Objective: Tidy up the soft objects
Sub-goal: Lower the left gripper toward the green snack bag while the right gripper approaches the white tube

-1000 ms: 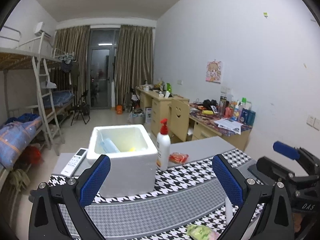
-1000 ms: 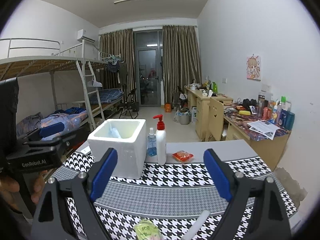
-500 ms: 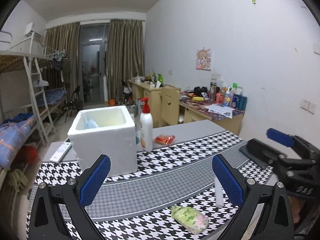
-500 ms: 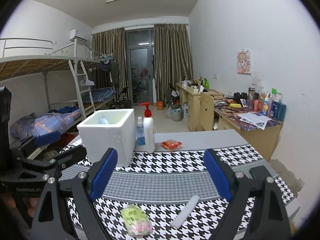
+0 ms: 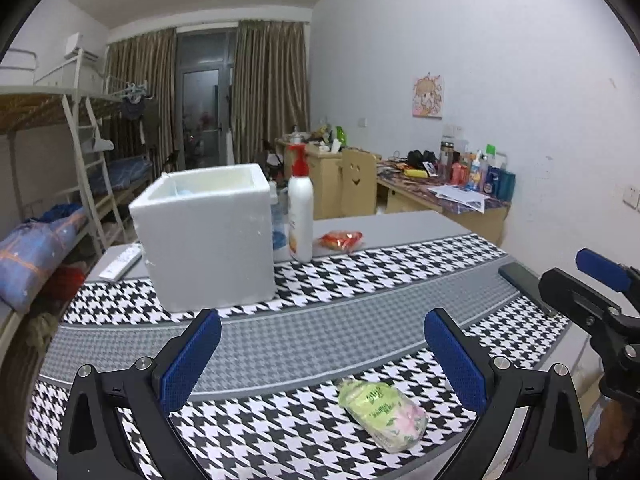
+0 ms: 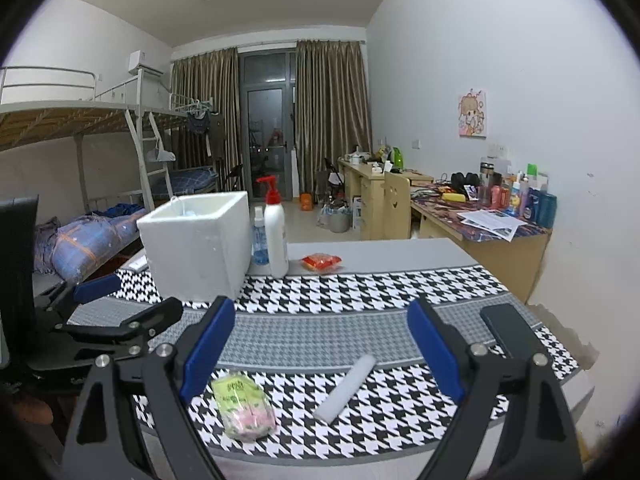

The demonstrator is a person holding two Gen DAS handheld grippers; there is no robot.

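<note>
A soft green and pink packet point(image 5: 382, 414) lies near the table's front edge, also in the right wrist view point(image 6: 242, 410). A white foam stick point(image 6: 346, 388) lies to its right. A white foam box point(image 5: 206, 236) stands at the back left, also seen from the right wrist point(image 6: 196, 246). A red packet point(image 5: 340, 240) lies behind, next to the pump bottle. My left gripper point(image 5: 320, 360) is open and empty, just above and behind the green packet. My right gripper point(image 6: 320, 350) is open and empty above the packet and stick.
A white pump bottle point(image 5: 300, 212) and a small blue bottle point(image 6: 259, 240) stand right of the box. A remote point(image 5: 120, 264) lies left of it. A black phone point(image 6: 508, 332) lies at the table's right edge. A houndstooth cloth point(image 5: 320, 332) covers the table.
Both grippers have pulled back and dropped lower, so the green packet and foam stick now show fully near the front edge. Both stay open.
</note>
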